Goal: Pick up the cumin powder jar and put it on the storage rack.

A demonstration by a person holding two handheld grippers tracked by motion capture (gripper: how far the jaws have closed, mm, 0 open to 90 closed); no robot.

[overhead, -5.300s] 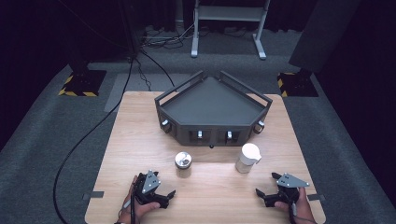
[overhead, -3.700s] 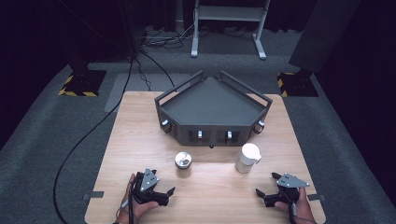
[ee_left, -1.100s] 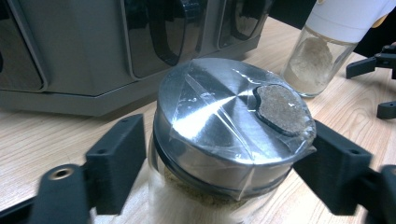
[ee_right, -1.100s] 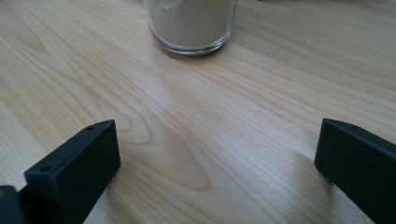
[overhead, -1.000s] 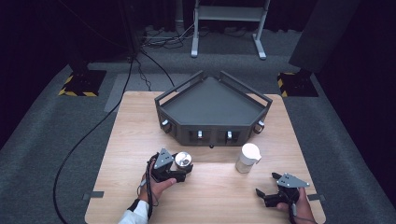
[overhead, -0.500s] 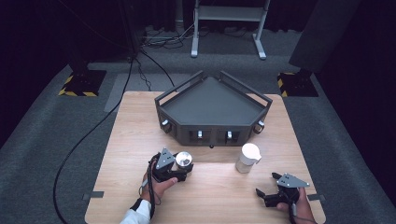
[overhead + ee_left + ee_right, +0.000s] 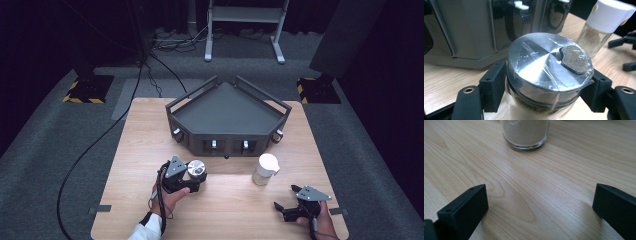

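A small glass jar with a shiny metal lid (image 7: 196,168) stands on the wooden table (image 7: 145,135), just in front of the dark tray stand. My left gripper (image 7: 194,180) is shut on it. In the left gripper view both black pads (image 7: 495,86) press on the jar (image 7: 549,72) just below its taped lid. A white-capped glass jar of pale powder (image 7: 264,169) stands to its right, upright and untouched (image 7: 604,25). My right gripper (image 7: 286,199) rests open near the front right corner. Its jaws stand wide apart (image 7: 539,207), with bare wood between them and the powder jar (image 7: 525,132) ahead.
A dark grey five-sided tray stand (image 7: 200,140) with raised rails takes up the far half of the table; its front wall (image 7: 461,30) rises right behind the held jar. Black cables (image 7: 95,145) trail over the grey carpet on the left.
Since the earliest frames the left gripper has moved from the table's front edge forward to the metal-lidded jar and taken hold of it. The right gripper has stayed where it was.
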